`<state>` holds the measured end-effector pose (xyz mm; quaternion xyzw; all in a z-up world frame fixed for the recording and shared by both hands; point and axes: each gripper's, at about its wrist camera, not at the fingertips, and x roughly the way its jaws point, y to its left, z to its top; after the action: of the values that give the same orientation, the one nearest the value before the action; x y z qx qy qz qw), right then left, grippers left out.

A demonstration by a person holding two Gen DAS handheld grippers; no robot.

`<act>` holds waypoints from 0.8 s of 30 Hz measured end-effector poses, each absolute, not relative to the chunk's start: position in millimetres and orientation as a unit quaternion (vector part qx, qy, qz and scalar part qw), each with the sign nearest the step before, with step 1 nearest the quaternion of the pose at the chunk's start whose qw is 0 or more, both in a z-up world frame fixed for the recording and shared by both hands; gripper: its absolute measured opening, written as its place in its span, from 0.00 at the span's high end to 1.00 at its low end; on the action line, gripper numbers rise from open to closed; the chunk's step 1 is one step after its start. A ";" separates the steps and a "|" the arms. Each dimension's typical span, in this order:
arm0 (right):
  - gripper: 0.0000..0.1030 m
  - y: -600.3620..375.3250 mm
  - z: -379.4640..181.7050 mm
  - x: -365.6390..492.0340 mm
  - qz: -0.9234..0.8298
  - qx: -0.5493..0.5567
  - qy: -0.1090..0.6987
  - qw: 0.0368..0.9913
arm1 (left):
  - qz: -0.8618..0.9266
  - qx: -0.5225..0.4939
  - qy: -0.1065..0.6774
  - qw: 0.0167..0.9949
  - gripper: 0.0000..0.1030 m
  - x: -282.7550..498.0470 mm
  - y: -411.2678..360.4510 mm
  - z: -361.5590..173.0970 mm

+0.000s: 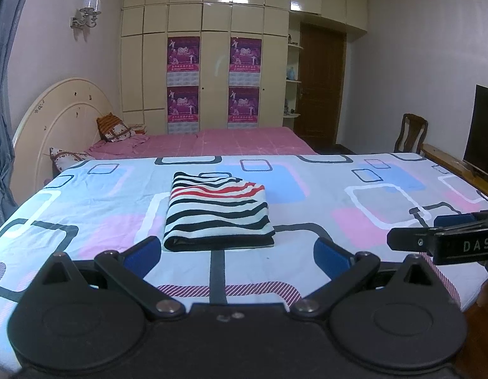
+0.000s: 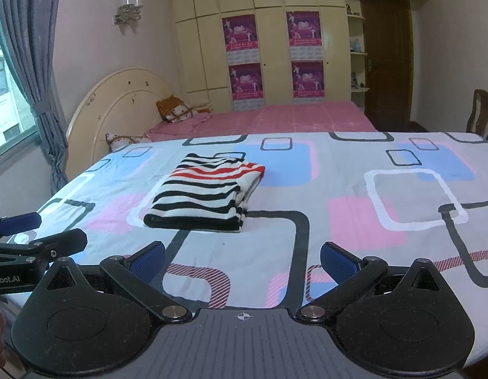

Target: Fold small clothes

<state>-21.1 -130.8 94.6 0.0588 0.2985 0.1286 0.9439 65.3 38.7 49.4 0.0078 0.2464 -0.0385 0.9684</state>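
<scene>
A striped garment (image 1: 217, 210) in black, white and red lies folded into a neat rectangle on the patterned sheet (image 1: 307, 237); the right wrist view has the same garment (image 2: 206, 195) left of centre. My left gripper (image 1: 237, 257) hovers just in front of its near edge, open, with nothing between its blue pads. My right gripper (image 2: 244, 260) is open too and holds nothing, back from the garment and to its right. Each gripper shows at the edge of the other's view: the right one (image 1: 433, 233) and the left one (image 2: 38, 230).
The sheet (image 2: 354, 189) covers a wide flat surface with bare room around the garment. Behind it stands a pink bed (image 1: 212, 142) with pillows (image 1: 114, 128) and a round headboard. A wooden chair (image 1: 413, 132) and a dark screen (image 1: 484, 132) are at the right.
</scene>
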 end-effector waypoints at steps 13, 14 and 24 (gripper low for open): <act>0.00 -131.1 93.7 -21.3 0.129 0.059 0.299 0.944 | -0.039 0.009 0.246 0.968 0.00 66.8 38.6 49.1; 0.00 -131.0 93.7 -21.3 0.129 0.059 0.299 0.944 | -0.039 0.009 0.246 0.969 0.00 66.7 38.6 49.1; 0.00 -132.1 93.7 -22.6 0.130 0.062 0.296 0.944 | -0.040 0.012 0.245 0.969 0.00 67.4 37.5 49.1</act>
<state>-22.6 -132.1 93.7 0.0621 0.2959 0.1296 0.9443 67.4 37.5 49.1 0.0117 0.2454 -0.0396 0.9685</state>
